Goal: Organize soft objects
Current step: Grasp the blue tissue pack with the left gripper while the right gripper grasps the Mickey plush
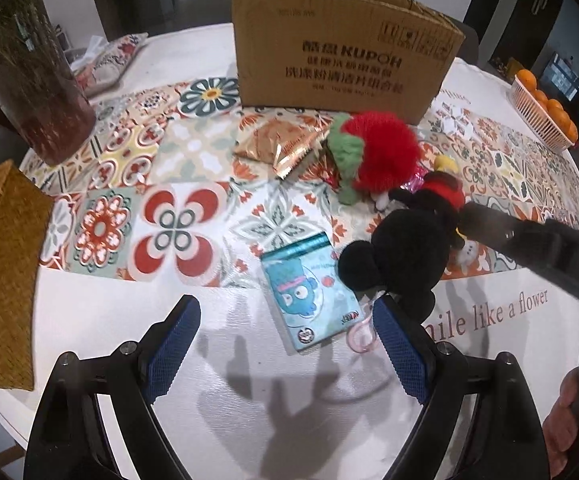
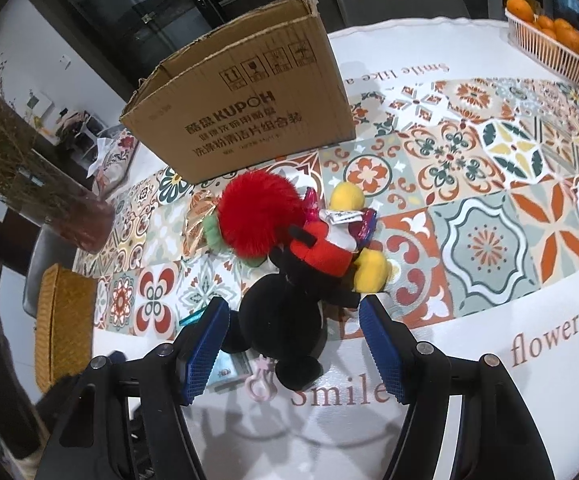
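**Both grippers over the soft pile, nothing gripped**

Largest first. My table [image 1: 101, 320] carries a white cloth with a tiled flower band across the middle; its printed motto is cut off by my own hardware in both views. The cardboard box [image 1: 341, 60] stands at the far side of the band with its flaps up — I see only its outer wall, so I cannot tell what is inside. A woven basket [image 1: 3, 276] sits at the left edge, partly out of frame, interior unseen. A glass vase of dried stems [image 1: 33, 80] is blurred and cropped at the top. A fruit basket [image 2: 549, 52] of oranges runs off the far right corner.

The soft things lie in a heap just before the box. The black mouse plush [image 2: 285, 320] lies on its back, head toward me, red shorts and yellow shoes toward the box; its face is turned away from both cameras. Touching it, the red pom-pom toy [image 1: 385, 152] with green knit trim rests on a gold foil packet [image 1: 281, 144], which it half hides. Something pink and shiny under the plush is too covered to name. A blue cartoon card pack [image 1: 313, 296] lies flat beside the plush's ear; the pink clip at its lower corner is partly behind my finger.

My left gripper [image 1: 285, 348] stands wide apart over bare cloth and the card pack, holding nothing. My right gripper [image 2: 293, 344] is spread to either side of the plush's head — pads near it, not pressing.
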`<state>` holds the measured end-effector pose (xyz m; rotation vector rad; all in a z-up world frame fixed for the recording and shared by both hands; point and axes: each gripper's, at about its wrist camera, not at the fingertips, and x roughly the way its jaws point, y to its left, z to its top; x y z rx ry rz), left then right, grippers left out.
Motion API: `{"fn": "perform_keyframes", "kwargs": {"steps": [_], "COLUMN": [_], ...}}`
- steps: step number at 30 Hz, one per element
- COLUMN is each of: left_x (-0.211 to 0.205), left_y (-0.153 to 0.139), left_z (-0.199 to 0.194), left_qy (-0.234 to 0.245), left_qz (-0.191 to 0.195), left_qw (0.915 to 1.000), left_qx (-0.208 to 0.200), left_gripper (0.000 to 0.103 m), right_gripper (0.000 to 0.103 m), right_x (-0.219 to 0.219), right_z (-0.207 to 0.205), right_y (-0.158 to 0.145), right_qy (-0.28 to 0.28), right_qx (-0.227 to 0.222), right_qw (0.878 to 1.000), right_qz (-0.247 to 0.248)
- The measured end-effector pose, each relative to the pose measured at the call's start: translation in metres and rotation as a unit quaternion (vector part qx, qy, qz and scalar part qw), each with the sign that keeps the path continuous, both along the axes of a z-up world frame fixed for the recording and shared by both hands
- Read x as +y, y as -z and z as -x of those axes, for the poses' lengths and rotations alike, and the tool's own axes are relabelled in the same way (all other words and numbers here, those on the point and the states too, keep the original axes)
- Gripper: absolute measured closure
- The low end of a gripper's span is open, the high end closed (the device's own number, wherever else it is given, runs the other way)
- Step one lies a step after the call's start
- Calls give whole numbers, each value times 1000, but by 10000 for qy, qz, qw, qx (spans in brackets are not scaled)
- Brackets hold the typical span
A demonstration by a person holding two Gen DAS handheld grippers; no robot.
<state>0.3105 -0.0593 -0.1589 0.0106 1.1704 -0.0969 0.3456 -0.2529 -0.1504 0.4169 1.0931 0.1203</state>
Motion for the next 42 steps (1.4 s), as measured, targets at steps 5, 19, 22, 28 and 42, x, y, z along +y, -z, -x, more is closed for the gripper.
{"fn": "perform_keyframes", "kwargs": {"steps": [5,19,22,28,42], "left_x": [-8,-13,-12,-12,-6], "left_y": [13,47,53,59,61], "left_z": [-3,-15,-18,-21,-15], "left_qy": [-3,-268,-321,-355,-317], "left_qz": [54,135,167,275,223], "left_qw": [9999,9982,9977,9969,9973], "left_qx": [140,515,574,645,617], "left_gripper": [15,22,23,40,52], "right_gripper": [34,34,34,33,38], "right_x": [-1,8,11,15,22], "right_z": [-6,-23,-25,-31,-28], "right_y": [7,32,36,43,48], "right_qy": [52,-53,-71,-164,-307], "right_qx": [60,318,351,485,390], "right_qw": [9999,9986,9986,9983,9987], "right_qz": [-120,-422,-394,-280,-117]}}
